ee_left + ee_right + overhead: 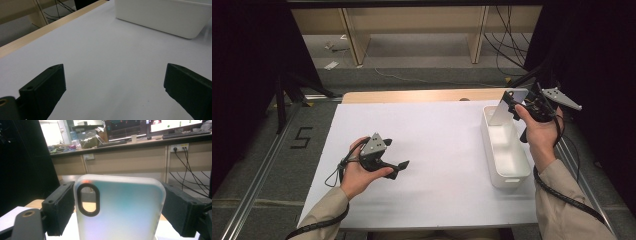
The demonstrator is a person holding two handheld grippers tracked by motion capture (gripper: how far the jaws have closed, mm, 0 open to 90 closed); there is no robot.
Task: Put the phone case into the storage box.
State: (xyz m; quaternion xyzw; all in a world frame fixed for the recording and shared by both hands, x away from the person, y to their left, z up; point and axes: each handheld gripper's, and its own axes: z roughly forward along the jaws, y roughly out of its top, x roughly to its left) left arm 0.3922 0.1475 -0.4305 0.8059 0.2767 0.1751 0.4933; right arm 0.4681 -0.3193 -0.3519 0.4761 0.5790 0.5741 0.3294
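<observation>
In the high view, a translucent phone case is being held upright by the right tool above the far end of a white bin on the worktop, while the left tool is being kept low over the bare sheet. In the left gripper view, the jaws are standing wide apart with nothing between them. In the right gripper view, the case is being clamped across its width, long axis vertical, camera cut-out uppermost; it is judged light, thin, flexible and slick, so the side edges are being taken as the firmest hold
</observation>
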